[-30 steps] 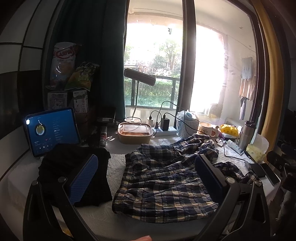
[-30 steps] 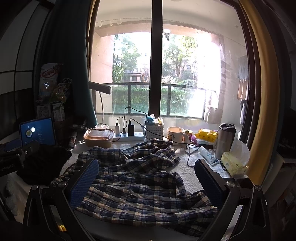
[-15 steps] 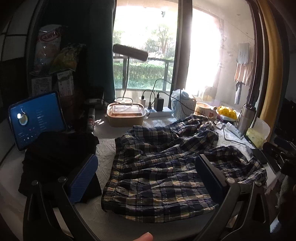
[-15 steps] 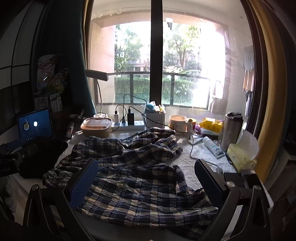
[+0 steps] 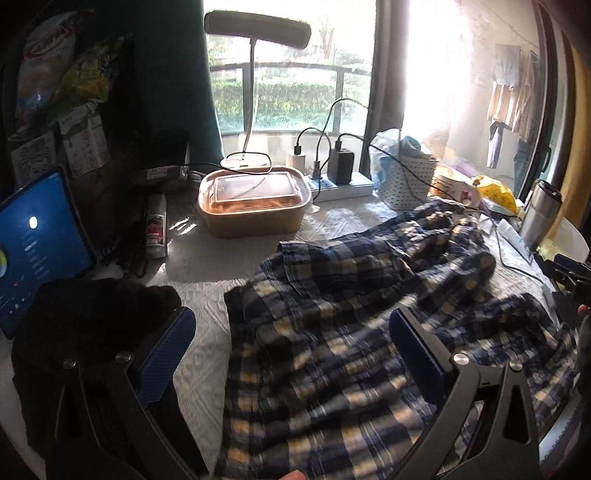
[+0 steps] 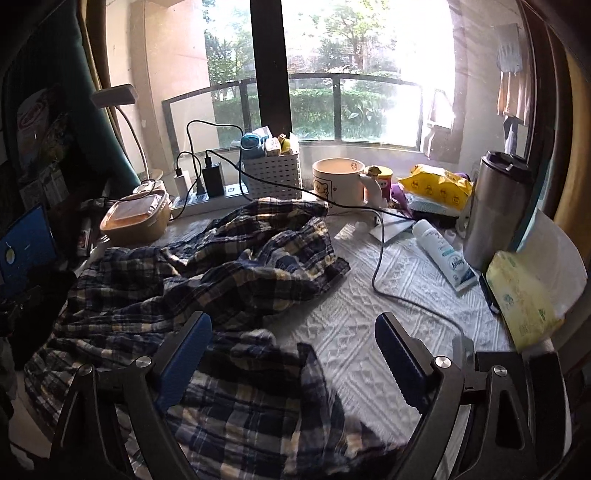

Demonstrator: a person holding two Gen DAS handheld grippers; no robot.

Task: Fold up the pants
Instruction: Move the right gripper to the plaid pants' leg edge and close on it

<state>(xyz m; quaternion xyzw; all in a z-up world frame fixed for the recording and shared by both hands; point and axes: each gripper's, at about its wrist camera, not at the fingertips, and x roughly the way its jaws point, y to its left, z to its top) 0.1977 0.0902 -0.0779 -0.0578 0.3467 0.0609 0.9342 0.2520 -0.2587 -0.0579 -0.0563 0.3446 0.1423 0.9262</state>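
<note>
Blue, white and yellow plaid pants [image 5: 351,314] lie crumpled across the white textured table cover [image 5: 207,266]. My left gripper [image 5: 291,347] hovers low over their near left part, jaws wide open and nothing pinched. In the right wrist view the same pants [image 6: 207,288] spread over the left and near side, one leg bunched toward the back. Low above their near right edge my right gripper [image 6: 293,350] has its jaws closing. Cloth lies below the gap, but the blue pads do not press on it.
A dark garment [image 5: 88,317] and a lit tablet [image 5: 37,240] sit at the left. A lidded food box [image 5: 255,203], desk lamp [image 5: 255,33], power strip [image 5: 340,184] and white basket [image 6: 273,173] line the back. A cable [image 6: 384,266], tube [image 6: 443,254], steel tumbler [image 6: 495,206] and tissue pack [image 6: 524,299] lie at right.
Both grippers have moved forward and down toward the pants, which now fill more of each view. The right jaws stand slightly narrower than before.
</note>
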